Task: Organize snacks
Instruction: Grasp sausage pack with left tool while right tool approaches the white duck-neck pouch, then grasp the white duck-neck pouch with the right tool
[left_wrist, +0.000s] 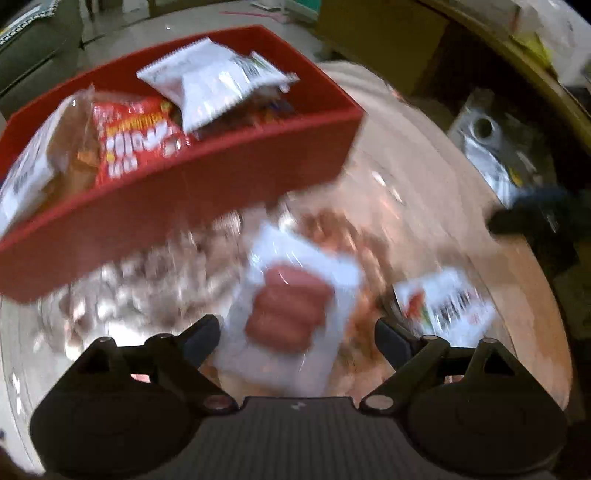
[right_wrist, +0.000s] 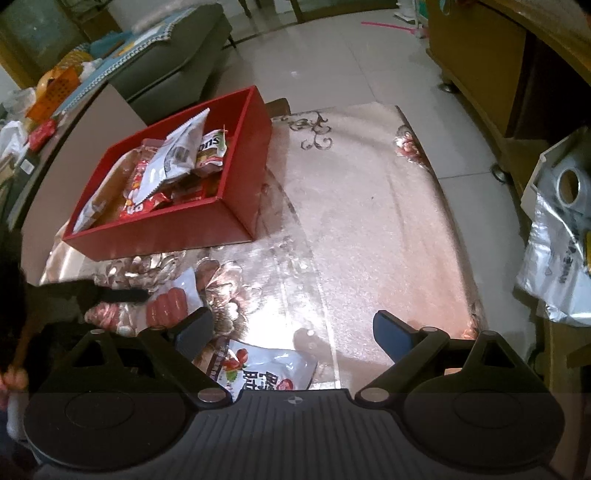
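Note:
A red box (right_wrist: 162, 229) (left_wrist: 177, 199) stands at the table's left and holds several snack packs, with a white pack (left_wrist: 210, 85) on top. A clear sausage pack (left_wrist: 291, 306) lies on the table in front of the box, between the fingers of my open left gripper (left_wrist: 297, 336); the left view is blurred. It also shows in the right wrist view (right_wrist: 170, 302), with the left gripper (right_wrist: 110, 295) over it. A white snack bag with red print (right_wrist: 266, 369) (left_wrist: 443, 306) lies just below my open, empty right gripper (right_wrist: 291, 332).
The table wears a shiny floral cover (right_wrist: 369, 221). A sofa (right_wrist: 166, 62) stands behind the box, a wooden cabinet (right_wrist: 498, 74) at the right. A silver bag and a tape roll (right_wrist: 565, 206) sit off the table's right edge. Tiled floor (right_wrist: 314, 62) lies beyond.

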